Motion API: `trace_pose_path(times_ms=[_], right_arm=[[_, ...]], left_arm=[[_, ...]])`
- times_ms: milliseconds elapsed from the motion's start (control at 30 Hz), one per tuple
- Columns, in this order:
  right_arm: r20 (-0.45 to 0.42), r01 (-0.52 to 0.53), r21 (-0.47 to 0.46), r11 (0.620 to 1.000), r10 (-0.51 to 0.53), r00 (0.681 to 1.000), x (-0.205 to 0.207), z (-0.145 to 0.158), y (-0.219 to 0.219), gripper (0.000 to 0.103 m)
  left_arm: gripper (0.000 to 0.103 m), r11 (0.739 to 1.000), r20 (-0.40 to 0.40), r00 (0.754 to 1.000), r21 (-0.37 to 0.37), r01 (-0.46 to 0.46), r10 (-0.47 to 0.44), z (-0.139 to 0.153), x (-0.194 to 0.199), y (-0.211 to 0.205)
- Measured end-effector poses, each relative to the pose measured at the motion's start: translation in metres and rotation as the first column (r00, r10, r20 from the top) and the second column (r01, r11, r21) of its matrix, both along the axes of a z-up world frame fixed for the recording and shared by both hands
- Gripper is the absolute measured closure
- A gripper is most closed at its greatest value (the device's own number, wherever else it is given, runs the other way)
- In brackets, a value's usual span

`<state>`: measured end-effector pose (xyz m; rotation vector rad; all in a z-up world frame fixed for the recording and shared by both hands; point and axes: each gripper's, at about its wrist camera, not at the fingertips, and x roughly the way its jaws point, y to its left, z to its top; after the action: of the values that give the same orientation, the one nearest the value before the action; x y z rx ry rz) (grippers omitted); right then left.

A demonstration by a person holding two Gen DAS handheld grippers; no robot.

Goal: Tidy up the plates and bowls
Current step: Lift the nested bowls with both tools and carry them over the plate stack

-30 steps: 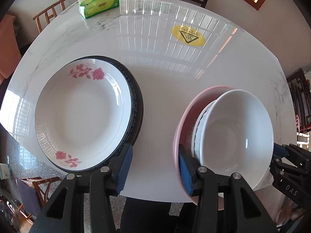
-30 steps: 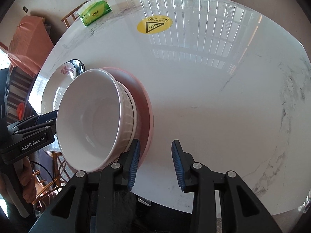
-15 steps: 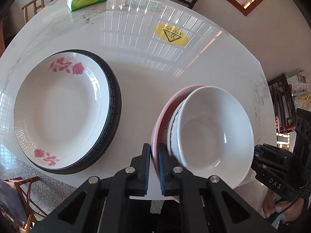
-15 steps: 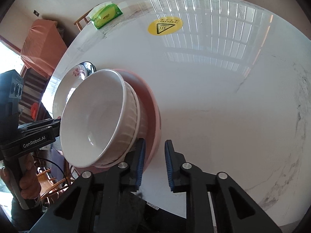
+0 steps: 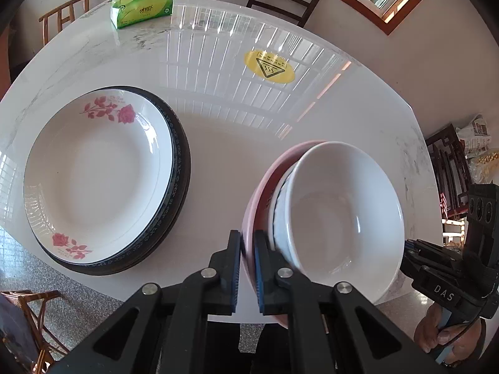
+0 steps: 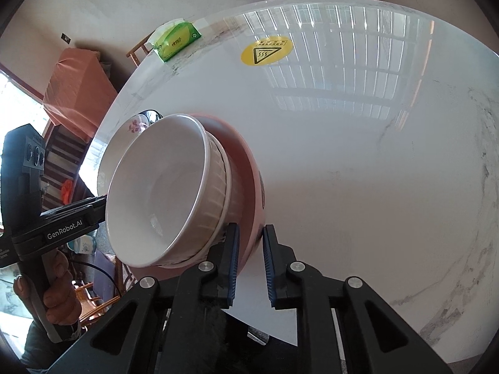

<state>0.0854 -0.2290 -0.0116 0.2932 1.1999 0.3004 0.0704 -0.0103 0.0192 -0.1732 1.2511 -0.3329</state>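
- On the left of the bench (image 5: 218, 143) we see a rose-patterned plate (image 5: 96, 174) nested in a dark-rimmed plate (image 5: 182, 168); a green tissue pack (image 5: 142, 9) sits at the far edge; a yellow warning sticker (image 5: 268, 66) lies near the middle
- Our left tool (image 5: 247, 258) is clenched on the near rim of the pink bowl (image 5: 260, 187); a white bowl (image 5: 340, 218) nests inside it, the stack tilted at the bench's near edge
- Our right tool (image 6: 251, 258) grips the pink bowl's opposite rim between its blue pads (image 6: 268, 255)
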Motion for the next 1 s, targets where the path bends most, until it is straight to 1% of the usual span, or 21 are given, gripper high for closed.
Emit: trace_pose_path(times_ms=[133, 400, 467, 667, 1000], right_arm=[[0.008, 0.02, 0.023, 1.0, -0.02, 1.0, -0.002, 0.0, -0.003, 0.087], [0.023, 0.033, 0.047, 0.998, -0.034, 0.999, -0.005, 0.005, -0.008, 0.087], [0.024, 0.034, 0.052, 0.998, -0.036, 0.999, -0.005, 0.007, -0.008, 0.087], [0.028, 0.037, 0.07, 0.997, -0.039, 0.999, -0.005, 0.011, -0.009, 0.087], [0.029, 0.023, 0.099, 0.995, -0.026, 0.999, -0.001, 0.019, 0.005, 0.087]], left_arm=[[0.095, 1.0, -0.003, 1.0, 0.002, -0.002, 0.002, 0.0, -0.002, -0.002], [0.095, 1.0, 0.027, 1.0, 0.001, -0.008, 0.008, 0.011, 0.0, -0.001], [0.095, 1.0, 0.029, 0.999, -0.008, -0.014, 0.014, 0.013, -0.001, 0.002], [0.095, 1.0, 0.039, 0.999, 0.001, -0.019, 0.019, 0.019, -0.003, 0.007], [0.095, 0.998, 0.063, 0.996, 0.005, -0.057, 0.057, 0.033, -0.006, 0.028]])
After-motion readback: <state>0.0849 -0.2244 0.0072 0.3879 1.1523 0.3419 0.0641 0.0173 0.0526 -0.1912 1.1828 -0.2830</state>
